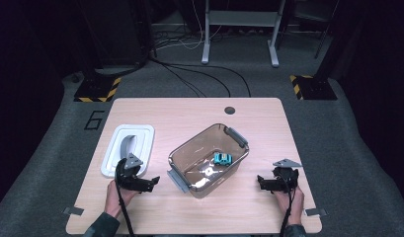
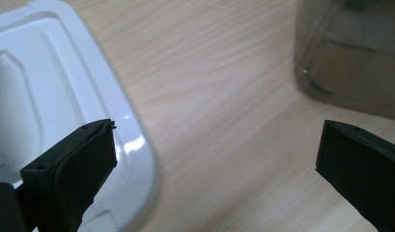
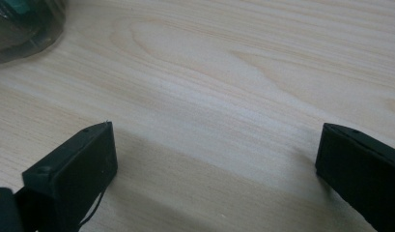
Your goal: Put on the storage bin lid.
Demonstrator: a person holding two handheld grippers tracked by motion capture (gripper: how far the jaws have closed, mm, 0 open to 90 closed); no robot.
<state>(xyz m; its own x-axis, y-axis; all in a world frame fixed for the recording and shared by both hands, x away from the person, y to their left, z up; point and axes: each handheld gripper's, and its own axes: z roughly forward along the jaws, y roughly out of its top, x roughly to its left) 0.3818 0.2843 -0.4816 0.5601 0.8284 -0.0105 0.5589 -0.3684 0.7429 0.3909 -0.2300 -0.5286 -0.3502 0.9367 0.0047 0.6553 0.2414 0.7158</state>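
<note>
Pale wood table [image 1: 268, 123], dark room, grey carpet [image 1: 338, 128], both grippers' jaws spread wide, empty

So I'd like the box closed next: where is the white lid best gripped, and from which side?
Probably by the white lid's near right edge, coming in from the box side. It lies flat on the table, so the raised rim is the only graspable part, and the open left gripper sits right beside that corner.

On the desk [image 1: 259, 118] the bin [image 1: 177, 160] stands mid-way, a toy car [image 1: 222, 158] inside it. The lid [image 1: 142, 136] lies to its left. Left tongs [image 1: 155, 180] sit before the lid, right tongs [image 1: 259, 179] right of the bin.
</note>
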